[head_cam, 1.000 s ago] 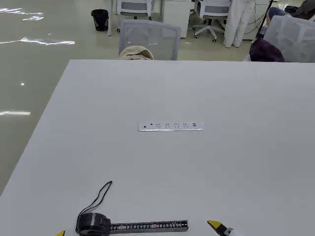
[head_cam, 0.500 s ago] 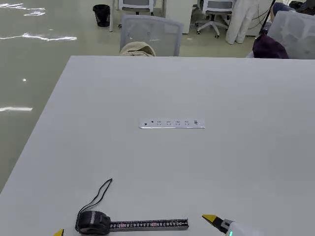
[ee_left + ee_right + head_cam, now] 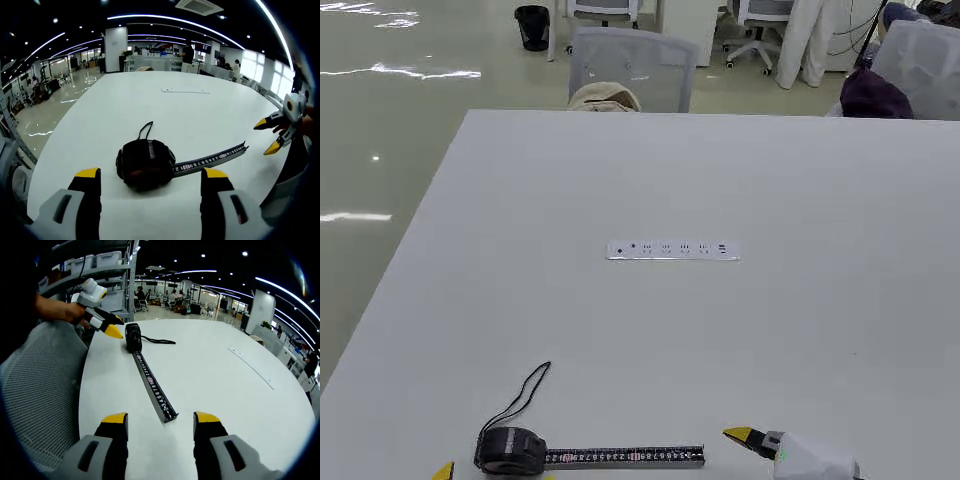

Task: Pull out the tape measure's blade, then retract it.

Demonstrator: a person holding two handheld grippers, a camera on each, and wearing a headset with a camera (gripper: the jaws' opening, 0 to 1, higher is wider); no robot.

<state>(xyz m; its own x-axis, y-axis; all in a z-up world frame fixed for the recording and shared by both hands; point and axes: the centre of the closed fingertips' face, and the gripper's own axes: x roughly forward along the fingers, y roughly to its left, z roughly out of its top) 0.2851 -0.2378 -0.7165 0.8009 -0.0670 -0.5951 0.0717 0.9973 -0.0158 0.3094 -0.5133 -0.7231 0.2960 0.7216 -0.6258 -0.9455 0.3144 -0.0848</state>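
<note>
tape measure case [image 3: 146,164] on worktop [image 3: 720,180], blade [image 3: 151,382] drawn out. i read long axis running from case straight to my right gripper [image 3: 160,417], blade end [image 3: 170,416] just ahead of its spread, empty jaws. left gripper [image 3: 151,173], also spread, sits just behind case.

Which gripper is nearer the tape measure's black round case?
The left gripper: the black round tape measure case sits just ahead of its open yellow-tipped jaws. The right gripper faces the extended blade's tip.

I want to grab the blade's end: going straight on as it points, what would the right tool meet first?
Likely the blade, whose free end lies just ahead of the open right tool; depth is unclear.
</note>
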